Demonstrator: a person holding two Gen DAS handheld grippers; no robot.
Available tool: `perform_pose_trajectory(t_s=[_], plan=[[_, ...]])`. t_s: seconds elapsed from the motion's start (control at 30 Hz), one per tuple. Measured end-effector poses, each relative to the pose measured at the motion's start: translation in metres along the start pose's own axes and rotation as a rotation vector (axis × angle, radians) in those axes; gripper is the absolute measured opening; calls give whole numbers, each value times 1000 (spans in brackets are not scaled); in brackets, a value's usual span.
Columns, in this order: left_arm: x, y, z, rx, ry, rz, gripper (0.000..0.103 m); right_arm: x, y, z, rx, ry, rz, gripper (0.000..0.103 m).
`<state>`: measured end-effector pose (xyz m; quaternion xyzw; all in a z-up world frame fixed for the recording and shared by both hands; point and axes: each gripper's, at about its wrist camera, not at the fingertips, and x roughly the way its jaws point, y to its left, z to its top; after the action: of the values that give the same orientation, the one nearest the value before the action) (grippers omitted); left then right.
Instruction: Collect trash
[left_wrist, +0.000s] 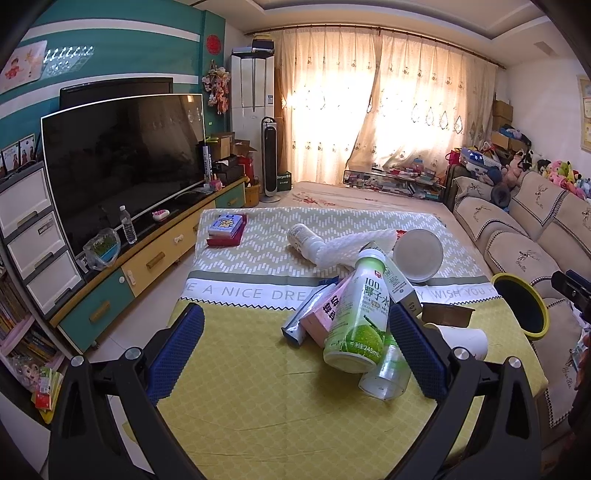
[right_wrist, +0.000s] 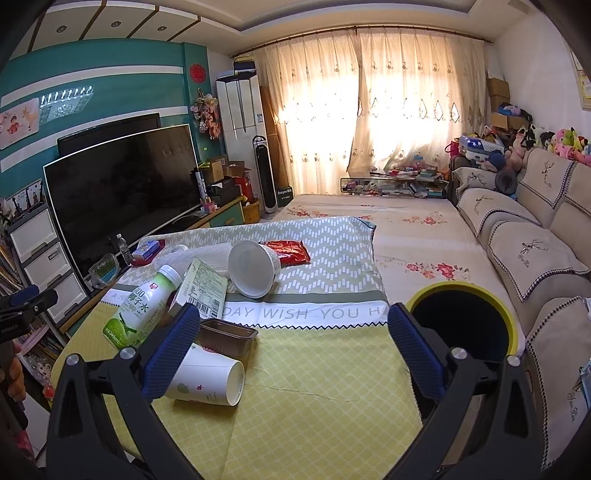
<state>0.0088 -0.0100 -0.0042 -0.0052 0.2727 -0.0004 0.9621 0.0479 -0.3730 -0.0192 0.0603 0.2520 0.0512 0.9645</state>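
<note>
Grippers both spread wide, holding nothing. Left gripper (left_wrist: 295, 350) hovered over yellow cloth (left_wrist: 258, 406); its right pad just beside green coconut-water bottle (left_wrist: 360, 314). Bottle lay in trash pile, long axis running away from camera, cap at far end, base nearest. Right gripper (right_wrist: 291, 350): left pad overlapped paper cup (right_wrist: 210, 376) lying on side, mouth facing right. Yellow-rimmed bin (right_wrist: 461, 317) beyond right pad.
</note>
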Motion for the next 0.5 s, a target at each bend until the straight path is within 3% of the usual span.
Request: perform_pose_trajectory(t_s=[0.5], plan=[[1, -2, 2, 3, 10, -3, 99, 2, -3, -2, 9, 5, -2, 97]])
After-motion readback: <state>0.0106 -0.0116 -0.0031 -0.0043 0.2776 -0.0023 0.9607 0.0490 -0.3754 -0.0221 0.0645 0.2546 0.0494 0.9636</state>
